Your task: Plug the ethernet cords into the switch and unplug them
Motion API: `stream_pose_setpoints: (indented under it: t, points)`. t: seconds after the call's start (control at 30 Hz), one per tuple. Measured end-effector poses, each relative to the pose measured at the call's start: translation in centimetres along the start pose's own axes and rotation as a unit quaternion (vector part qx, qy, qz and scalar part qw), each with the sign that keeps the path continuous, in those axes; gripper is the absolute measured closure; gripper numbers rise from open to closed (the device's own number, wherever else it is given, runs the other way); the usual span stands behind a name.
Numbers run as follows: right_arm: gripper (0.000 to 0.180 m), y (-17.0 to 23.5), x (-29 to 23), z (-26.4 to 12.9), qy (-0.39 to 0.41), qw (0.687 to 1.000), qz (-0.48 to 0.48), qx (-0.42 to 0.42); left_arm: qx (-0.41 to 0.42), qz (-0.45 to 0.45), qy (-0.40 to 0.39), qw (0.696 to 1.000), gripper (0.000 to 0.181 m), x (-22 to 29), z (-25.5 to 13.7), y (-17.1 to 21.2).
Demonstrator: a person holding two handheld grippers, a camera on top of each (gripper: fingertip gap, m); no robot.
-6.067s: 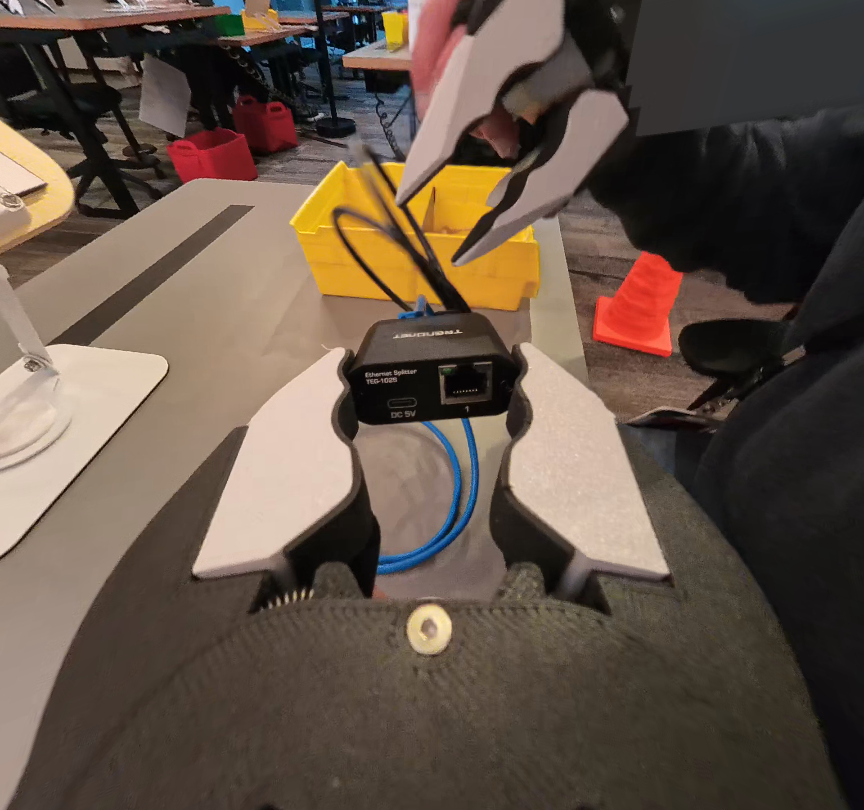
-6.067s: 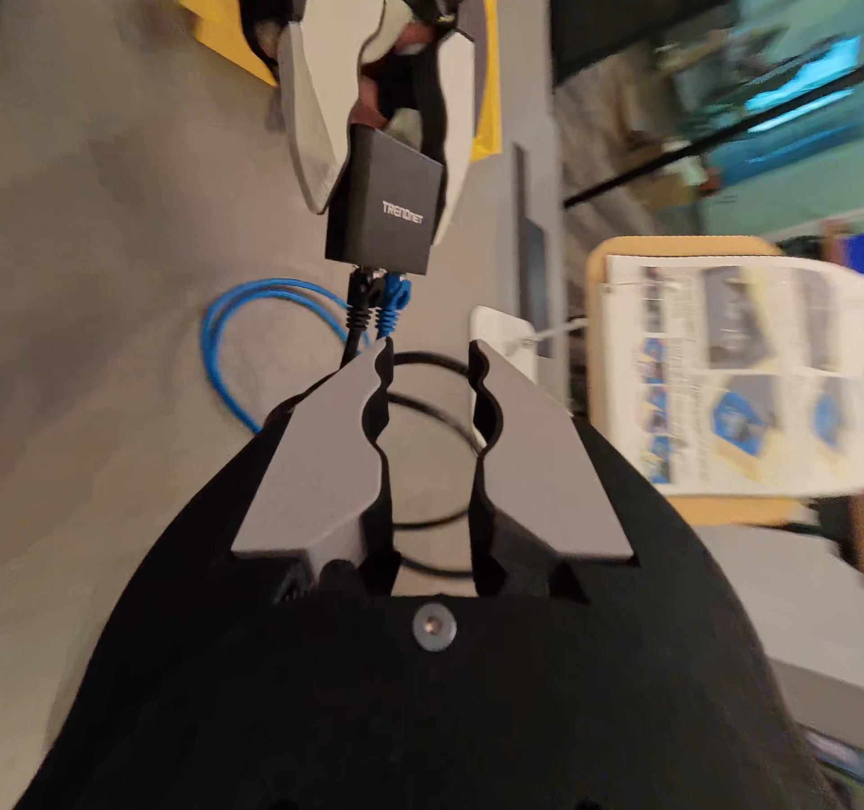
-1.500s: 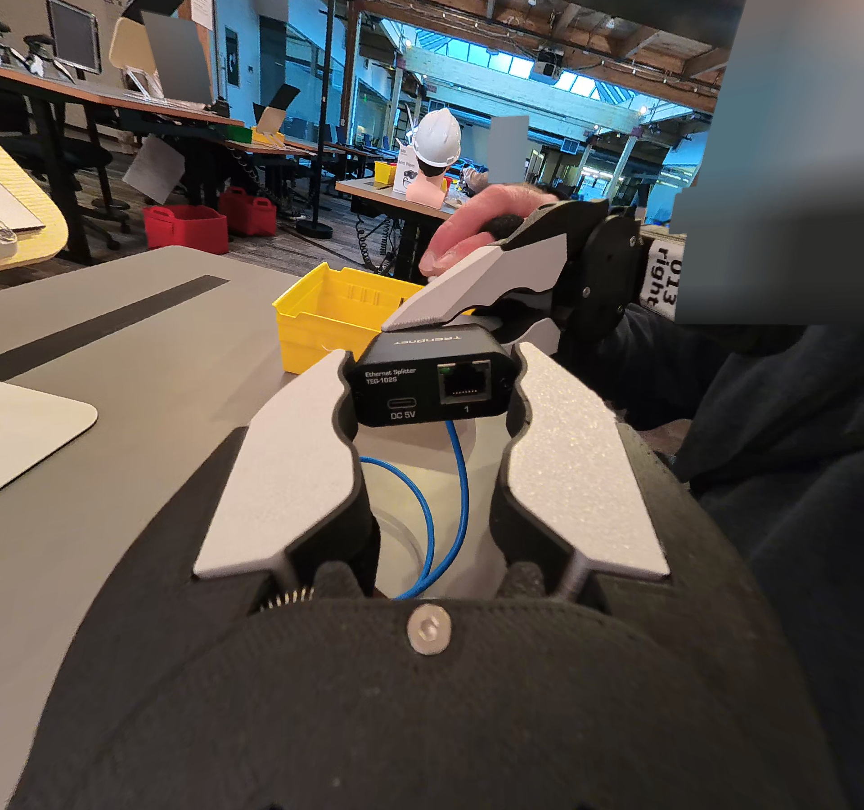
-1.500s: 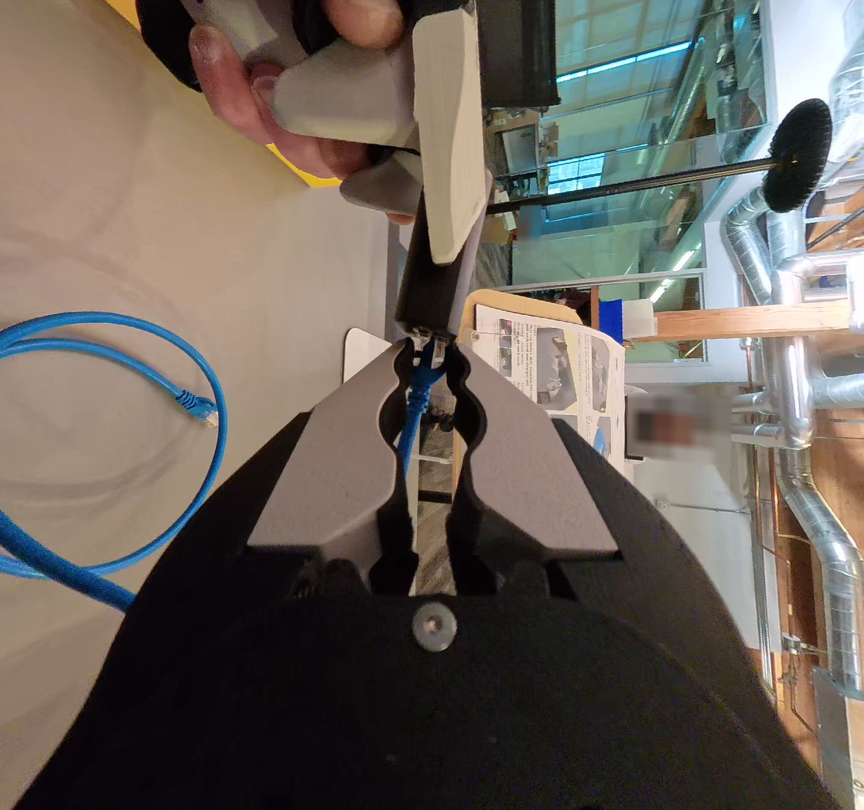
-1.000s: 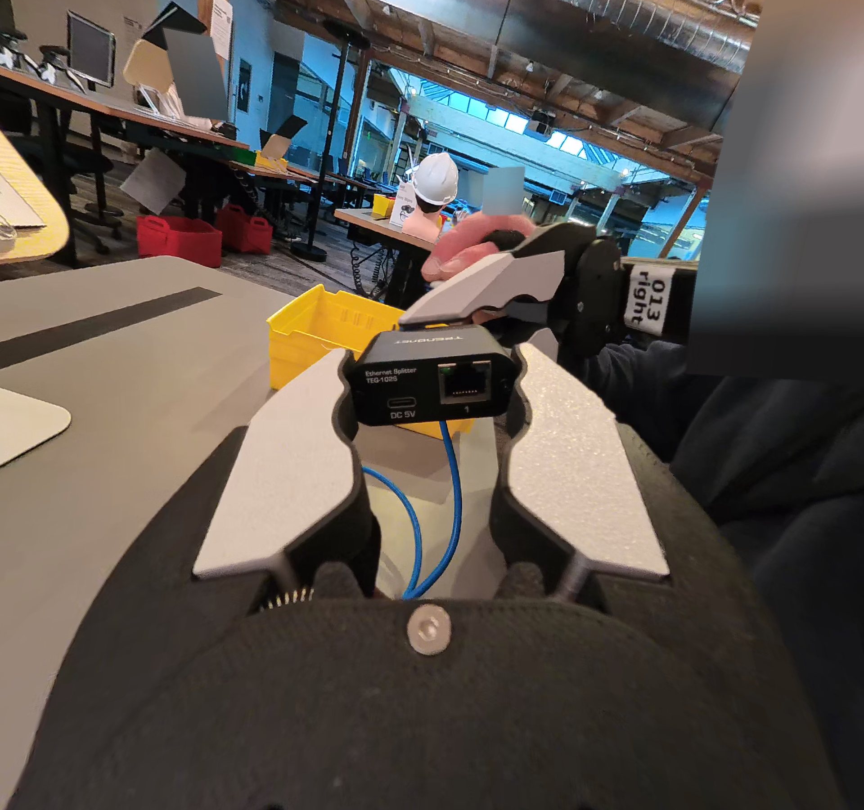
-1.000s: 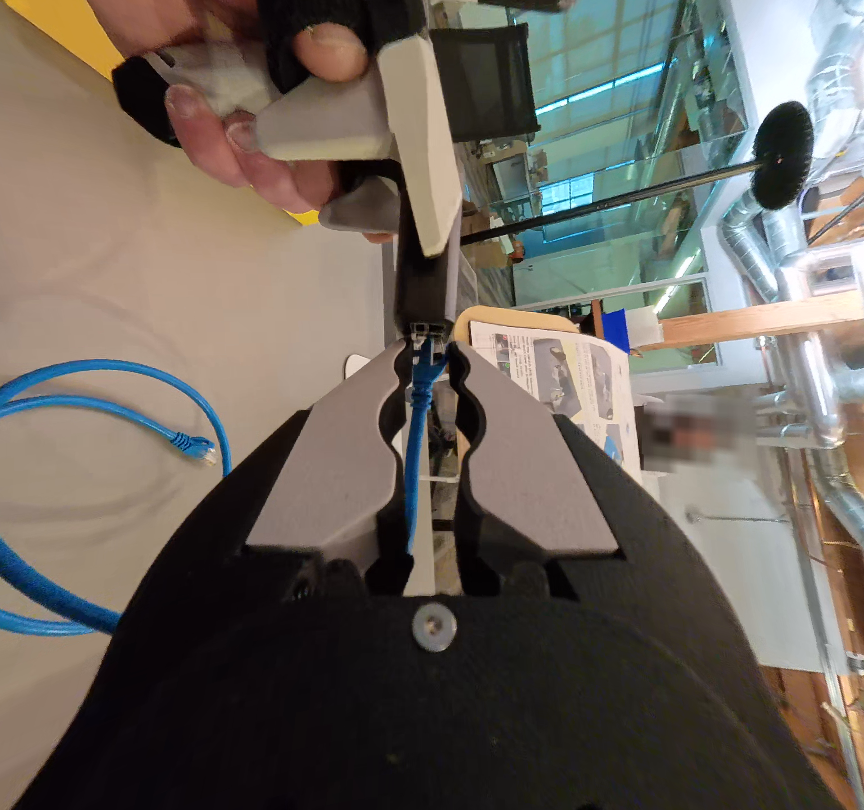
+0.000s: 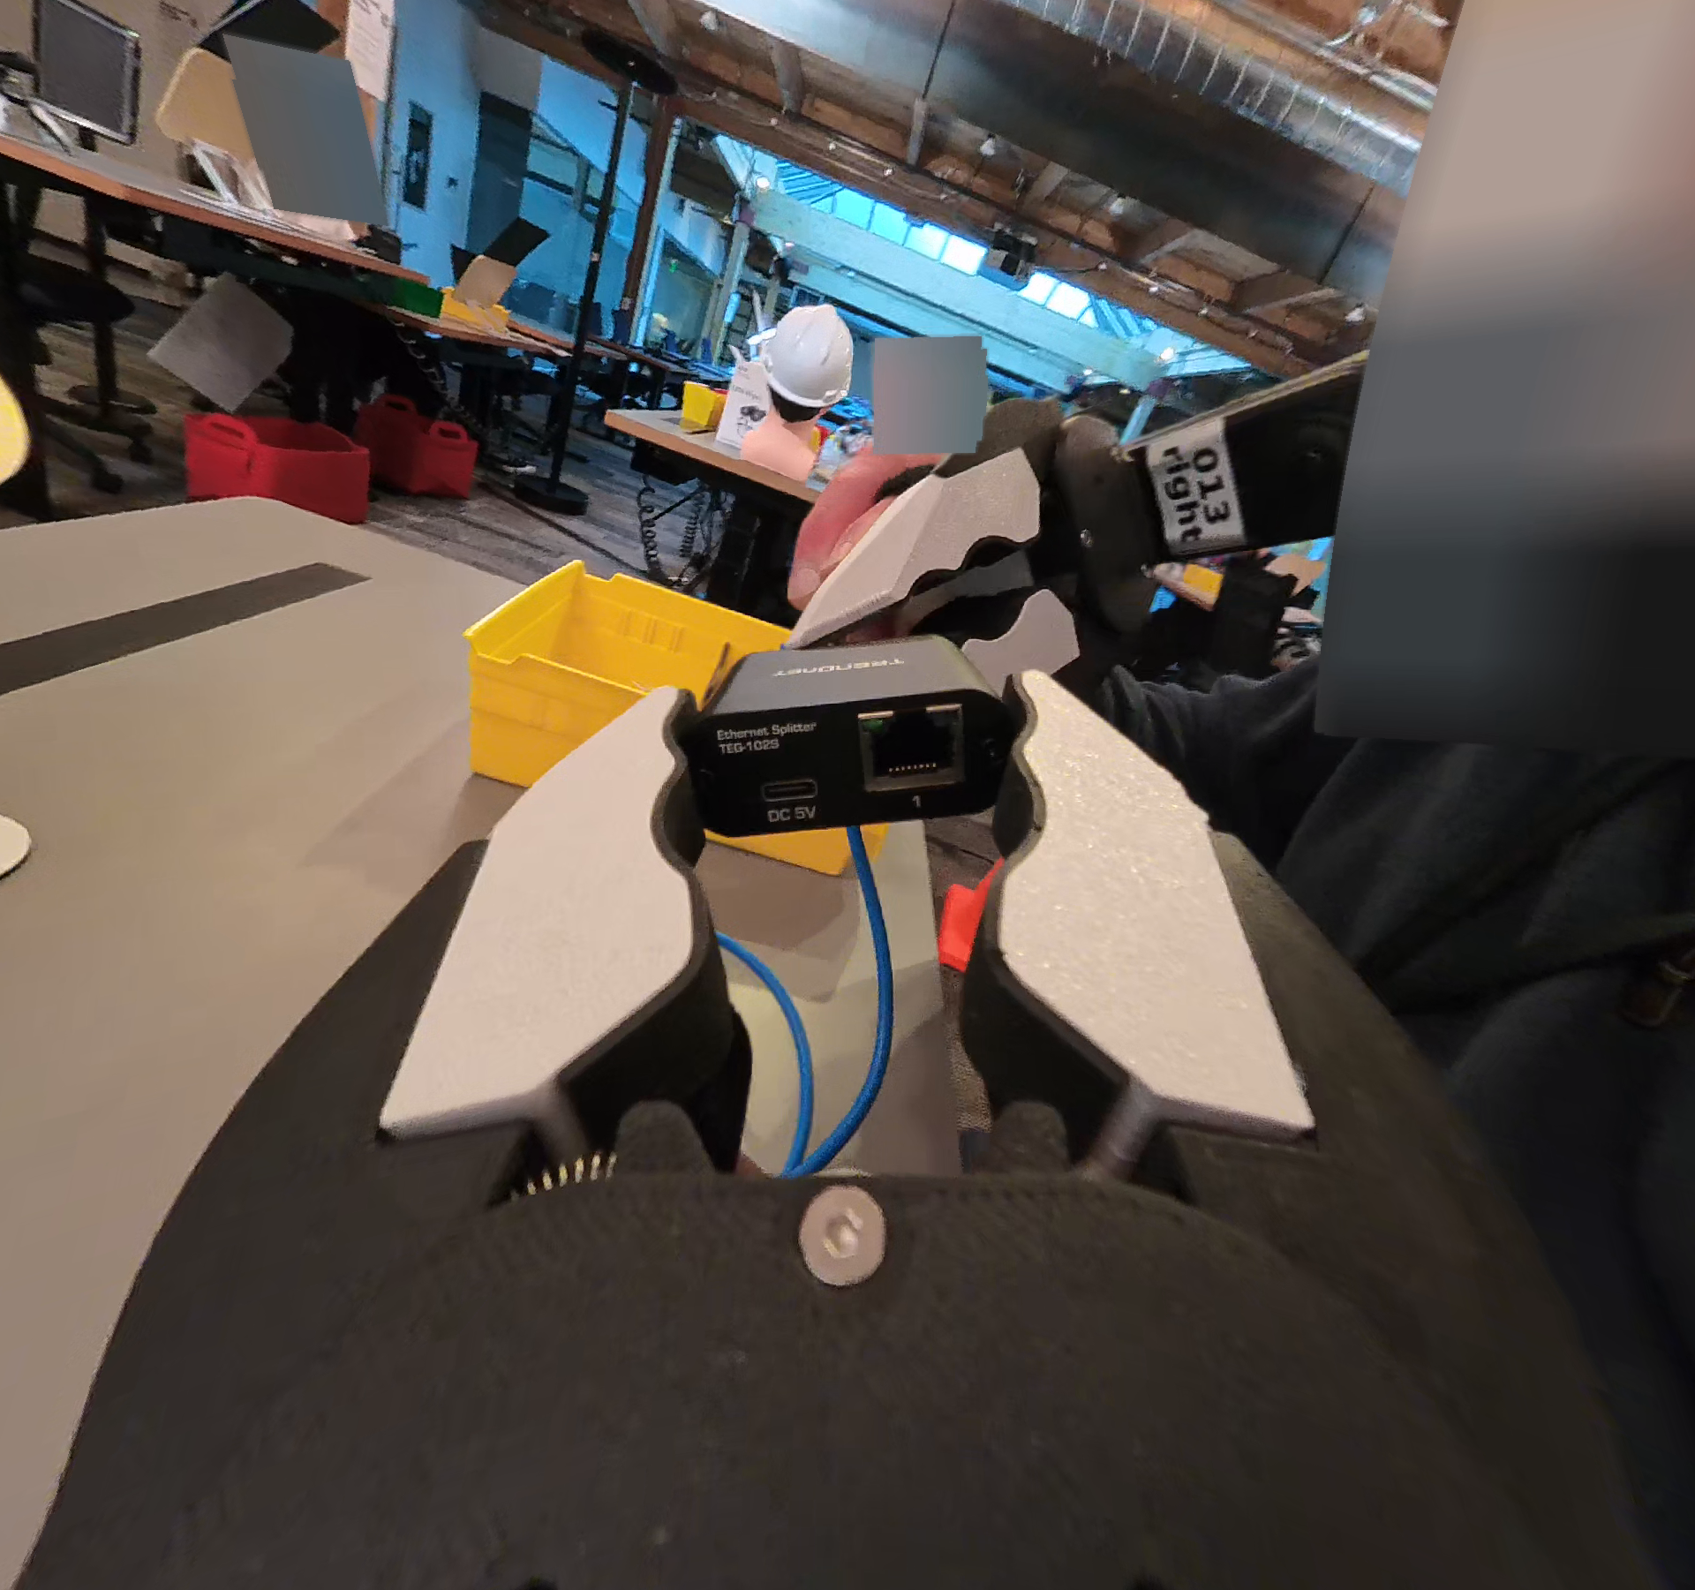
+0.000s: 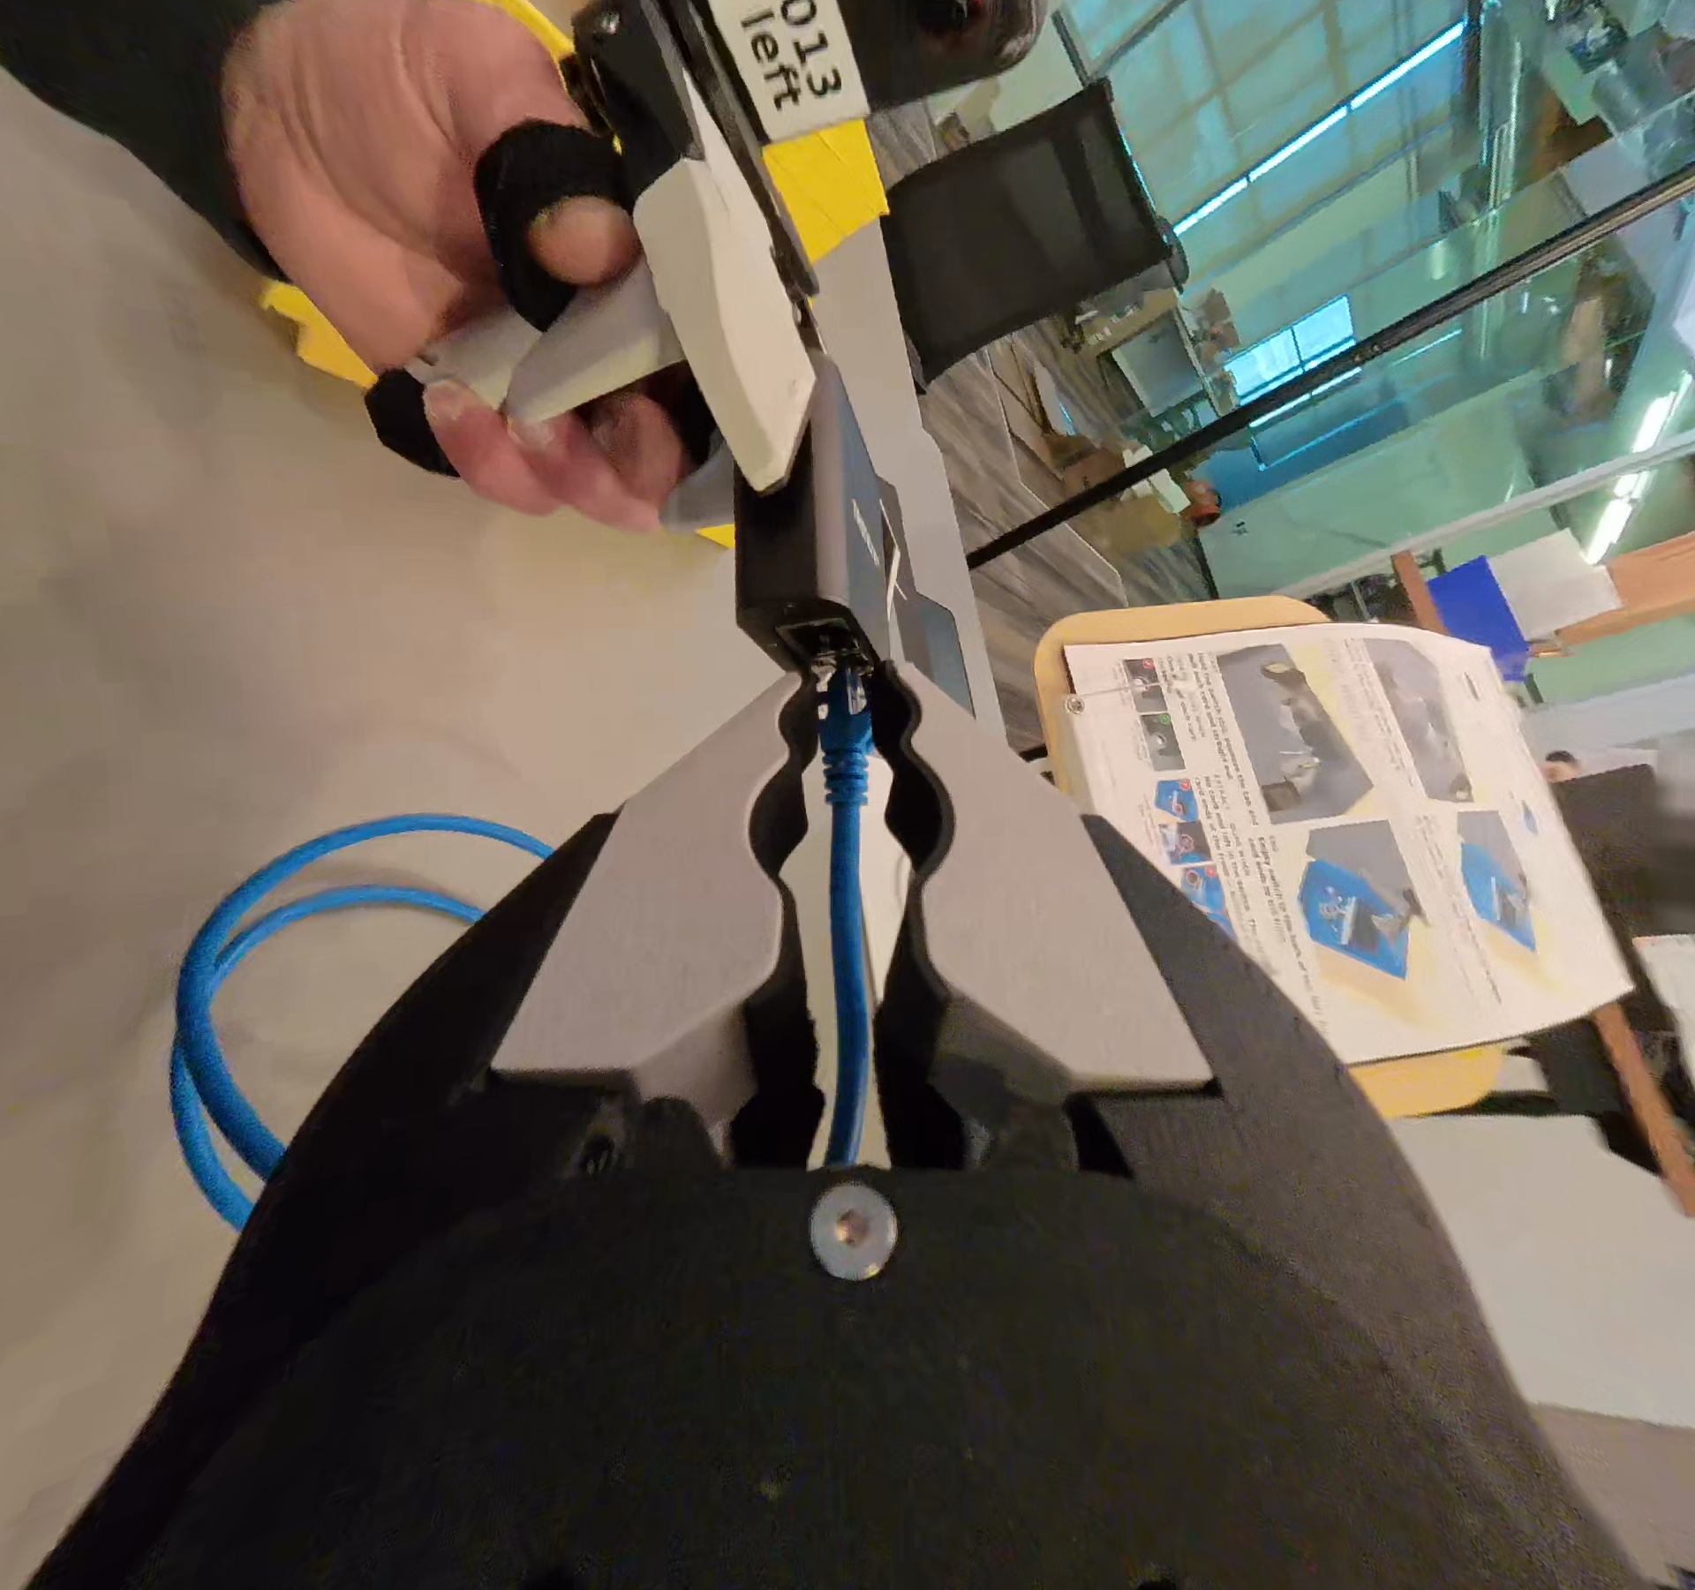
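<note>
Grey counter lies beneath; left gripper jaws clench the switch in mid-air. Right gripper jaws grip the blue cord plug at its port: press straight in, keeping both aligned

tools: grey fingers, blk body | silver screw | dk sleeve

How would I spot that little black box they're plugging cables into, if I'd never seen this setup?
Start at the grey table with the yellow bin on it. Just in front of the bin, held above the tabletop, the left gripper clamps the black ethernet switch. It is the only black box there, with a blue ethernet cord at its far port.
</note>
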State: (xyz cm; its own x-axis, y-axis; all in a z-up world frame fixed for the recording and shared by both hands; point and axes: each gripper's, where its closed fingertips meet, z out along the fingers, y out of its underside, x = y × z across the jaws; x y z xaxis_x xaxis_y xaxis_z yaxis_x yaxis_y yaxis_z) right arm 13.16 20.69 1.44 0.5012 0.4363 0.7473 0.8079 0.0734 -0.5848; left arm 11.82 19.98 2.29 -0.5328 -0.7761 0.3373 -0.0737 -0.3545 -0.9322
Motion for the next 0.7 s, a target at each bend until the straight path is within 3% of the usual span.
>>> stream_pose_setpoints:
  t: [0.13,0.3,0.7]
  points:
    - [0.172,2.2,1.5,-1.3,0.03,0.999,0.014,-0.022,0.053,-0.009,-0.027,0.998,0.119,-1.8,-2.7,-2.6]
    - [0.172,0.7,2.3,-1.3,0.043,0.999,-0.003,-0.025,0.0,0.041,-0.036,0.999,0.119,-1.1,-1.1,-0.9]
    - [0.171,2.0,12.6,-10.4,0.191,0.978,-0.003,-0.086,-0.01,0.06,-0.05,0.997,0.119,-1.7,-1.9,-1.0]
